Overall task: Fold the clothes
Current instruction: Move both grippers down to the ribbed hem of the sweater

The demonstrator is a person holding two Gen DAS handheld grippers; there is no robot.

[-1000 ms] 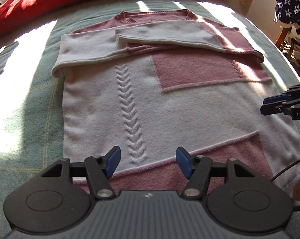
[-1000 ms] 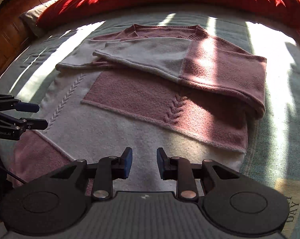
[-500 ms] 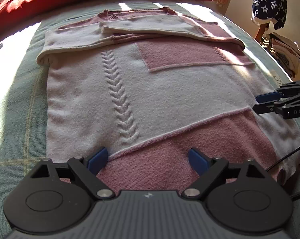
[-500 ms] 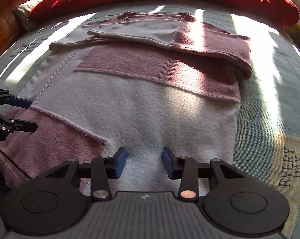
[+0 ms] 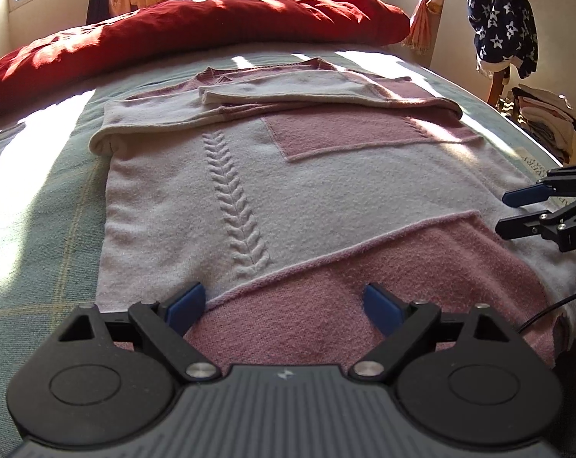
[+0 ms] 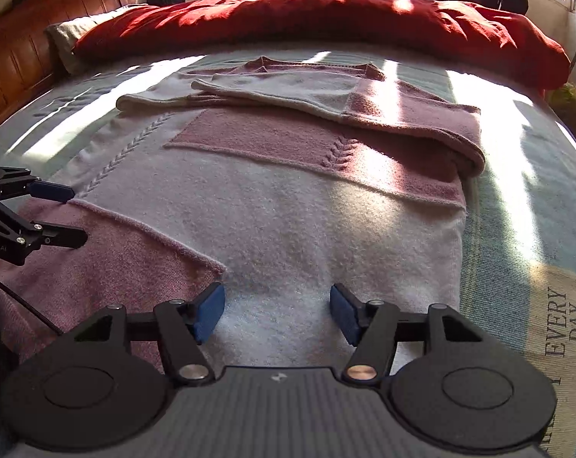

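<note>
Pink-and-white sweater (image 5: 311, 175) spread flat on the bed (image 5: 39, 206), neck toward the red duvet (image 5: 196, 26), hem toward the near edge. Both sleeves (image 6: 326, 103) already laid crosswise over the chest, one on top of the other, so the body makes a plain rectangle. Hem band not lifted, still lying on the cover.

Left gripper (image 5: 284, 301) low over the pink corner panel of the hem, jaws spread wide, nothing between the blue pads. Right gripper (image 6: 274, 309) low over the white part of the same hem, beside the point of the pink panel, jaws also spread wide and empty. Each one visible from the side in the other camera, near the cloth; touching or just above, cannot tell.

Judged from this: sleeves folded in, and now the bottom-to-top fold in preparation, at the moment before the pinch. Next move probably needs both jaws to go down onto the hem edge and close through both layers of knit, well apart from each other, then to lift together and carry the hem toward the collar. Thick, soft knit, so a shallow bite may slip or take only the upper layer.

Farther out: wooden headboard (image 6: 16, 57), a chair with star-patterned cloth (image 5: 502, 26), a printed mat (image 6: 559, 324) with the words "EVERY DAY".
</note>
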